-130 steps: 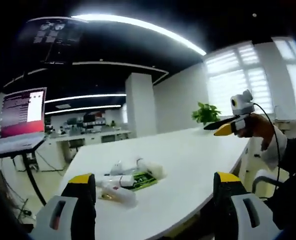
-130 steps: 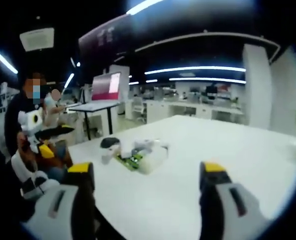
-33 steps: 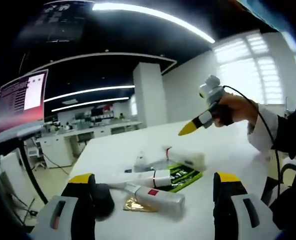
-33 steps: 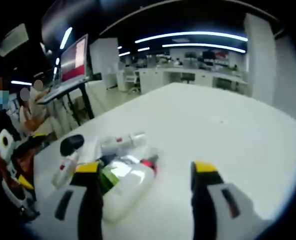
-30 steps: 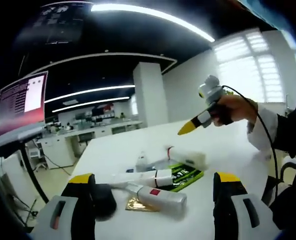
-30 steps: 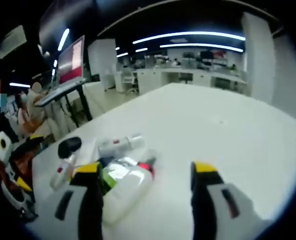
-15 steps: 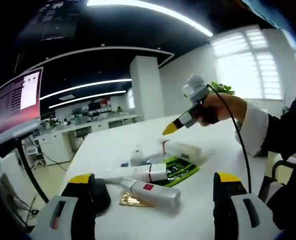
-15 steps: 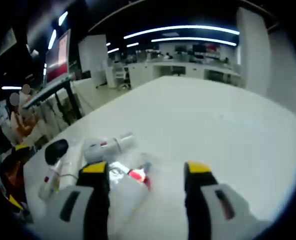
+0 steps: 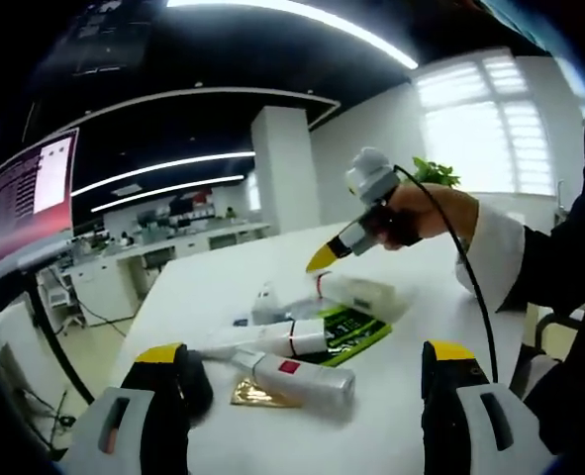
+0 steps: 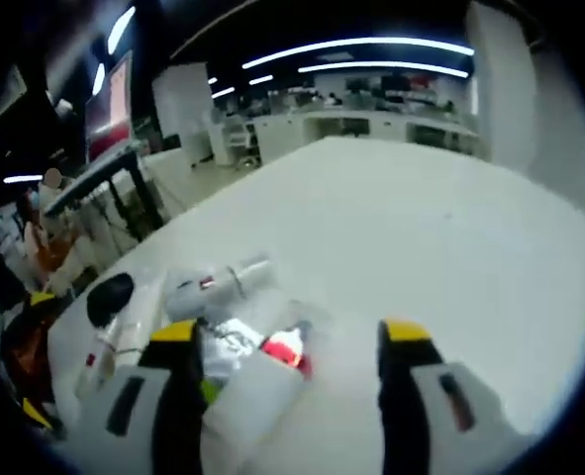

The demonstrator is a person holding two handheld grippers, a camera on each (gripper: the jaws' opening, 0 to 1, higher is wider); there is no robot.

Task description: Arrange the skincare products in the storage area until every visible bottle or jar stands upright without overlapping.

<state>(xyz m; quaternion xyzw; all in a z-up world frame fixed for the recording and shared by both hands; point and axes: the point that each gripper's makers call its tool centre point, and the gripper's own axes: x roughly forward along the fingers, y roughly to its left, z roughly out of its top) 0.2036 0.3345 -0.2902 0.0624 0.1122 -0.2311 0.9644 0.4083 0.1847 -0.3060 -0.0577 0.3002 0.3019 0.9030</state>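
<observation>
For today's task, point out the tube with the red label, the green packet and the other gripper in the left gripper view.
Tube with red label (image 9: 294,371): left gripper view, mid-body.
Green packet (image 9: 354,328): left gripper view, printed face.
Right gripper (image 9: 322,258): left gripper view, yellow tip.

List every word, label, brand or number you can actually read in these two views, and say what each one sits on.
None can be read.
Monitor: lines of text, too small and blurred.
Green packet under the bottles: pale print, unreadable.
White tube with a red patch: patch shows no legible letters.
White bottle with a red mark, between the right gripper's jaws: blurred.
Tube with the dark cap: small red mark, illegible.
</observation>
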